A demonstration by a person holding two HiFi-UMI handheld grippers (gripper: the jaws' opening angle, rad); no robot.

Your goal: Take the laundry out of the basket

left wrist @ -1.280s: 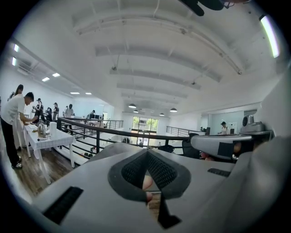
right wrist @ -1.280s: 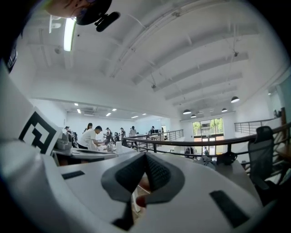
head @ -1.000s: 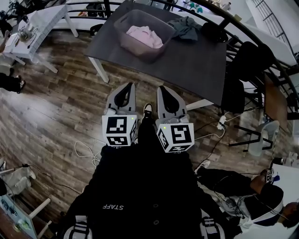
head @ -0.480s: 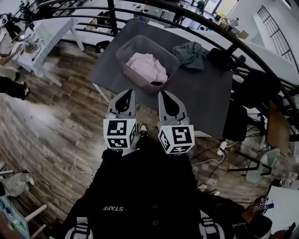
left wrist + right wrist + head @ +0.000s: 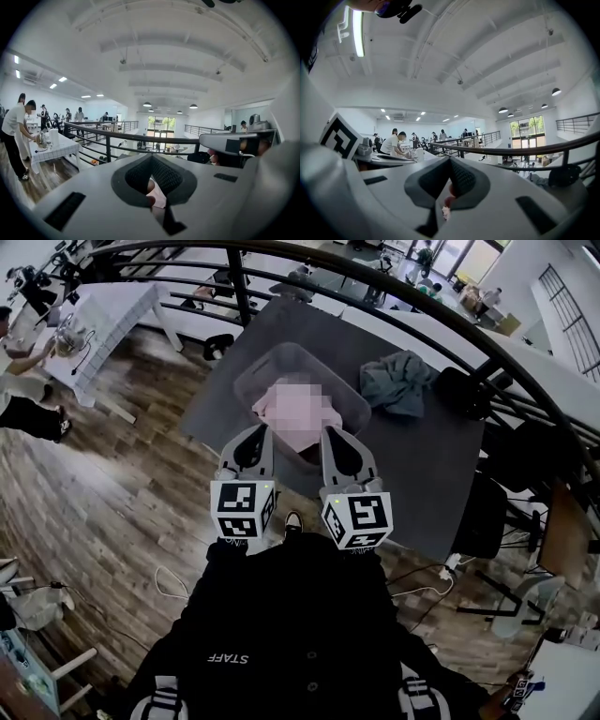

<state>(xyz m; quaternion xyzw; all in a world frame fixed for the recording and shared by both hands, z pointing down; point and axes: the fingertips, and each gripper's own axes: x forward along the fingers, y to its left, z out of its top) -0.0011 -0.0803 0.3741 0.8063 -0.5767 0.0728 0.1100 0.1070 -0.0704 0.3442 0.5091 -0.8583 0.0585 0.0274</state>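
One translucent grey plastic basket (image 5: 270, 368) stands on the dark grey worktop (image 5: 412, 465), in the upper middle of the head view. One heap of pink laundry (image 5: 298, 414) lies inside it. One crumpled grey-green garment (image 5: 398, 382) lies on the worktop, just right of the basket. The left tongs (image 5: 254, 430) and the right tongs (image 5: 331, 433) hang side by side at the basket's near side, both closed with nothing between them.

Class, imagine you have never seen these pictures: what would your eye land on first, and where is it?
The black-and-white marker cubes on the left gripper and right gripper stand out at the middle of the head view. Just beyond their shut jaws, a grey basket of pink laundry sits on a dark table, a teal garment lying to its right.
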